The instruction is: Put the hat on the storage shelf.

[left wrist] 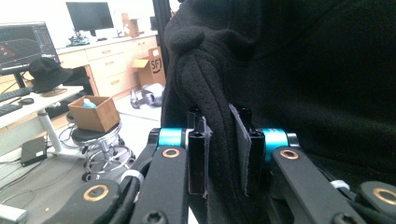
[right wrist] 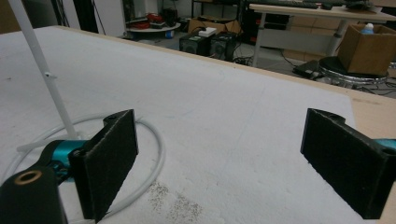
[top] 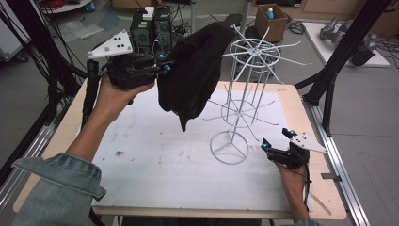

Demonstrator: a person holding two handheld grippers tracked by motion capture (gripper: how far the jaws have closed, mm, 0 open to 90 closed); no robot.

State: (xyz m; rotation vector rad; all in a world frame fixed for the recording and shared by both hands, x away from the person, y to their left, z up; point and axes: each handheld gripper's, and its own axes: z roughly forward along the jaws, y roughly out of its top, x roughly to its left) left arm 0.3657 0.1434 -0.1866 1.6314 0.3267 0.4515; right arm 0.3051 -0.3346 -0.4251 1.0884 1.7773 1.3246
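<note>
Beside the white wire rack [top: 244, 94], up near its top ring on the person's left, the black cloth [top: 193, 70] hangs in the air, a fold of it pinched between the jaws of the left gripper [top: 162, 66]; the left gripper view shows both pads pressed into that fold [left wrist: 219, 140]. Low by the rack's base ring [right wrist: 154, 149], the right gripper [top: 275, 141] sits with its 2 jaws spread wide and nothing between them. To hang the cloth well, I'd judge the left hand should lift it clear above the rack's upper spokes and lower it over 1 arm. The free gripper could steady the base, since the light frame may tip.
</note>
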